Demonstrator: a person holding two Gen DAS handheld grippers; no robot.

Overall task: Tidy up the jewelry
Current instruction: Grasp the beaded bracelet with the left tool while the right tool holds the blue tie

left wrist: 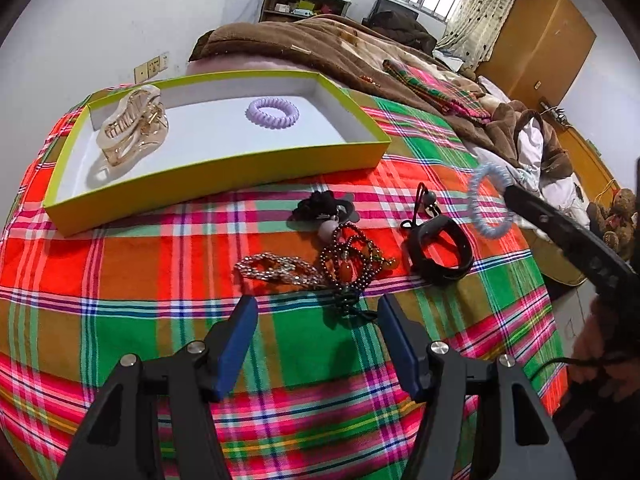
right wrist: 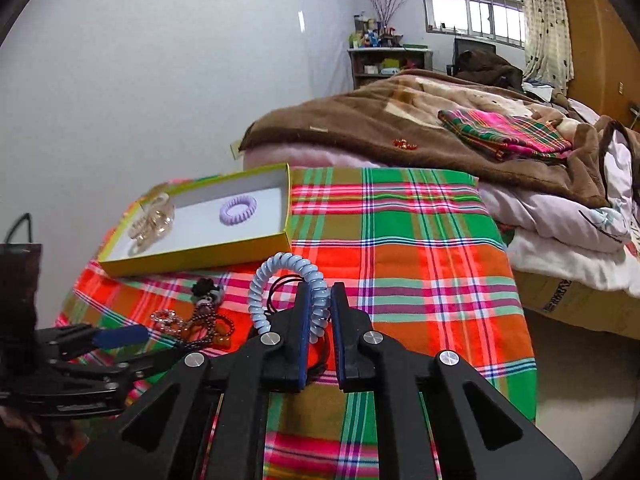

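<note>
Daylight is coming in through a barred window (right wrist: 474, 16) high on the far wall, patterned curtain (right wrist: 544, 24) hanging beside it. White walls (right wrist: 160, 100). Cluttered shelf (right wrist: 390, 62) standing past the bed's far end, wooden wardrobe (left wrist: 544, 40) sitting right of the curtain. Brown blanket (right wrist: 380, 128) lying across the bed.

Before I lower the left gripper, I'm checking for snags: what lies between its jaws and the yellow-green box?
In the left wrist view, the pearl bracelet, dark bead strands and a black hair tie lie on the plaid cloth there.
</note>
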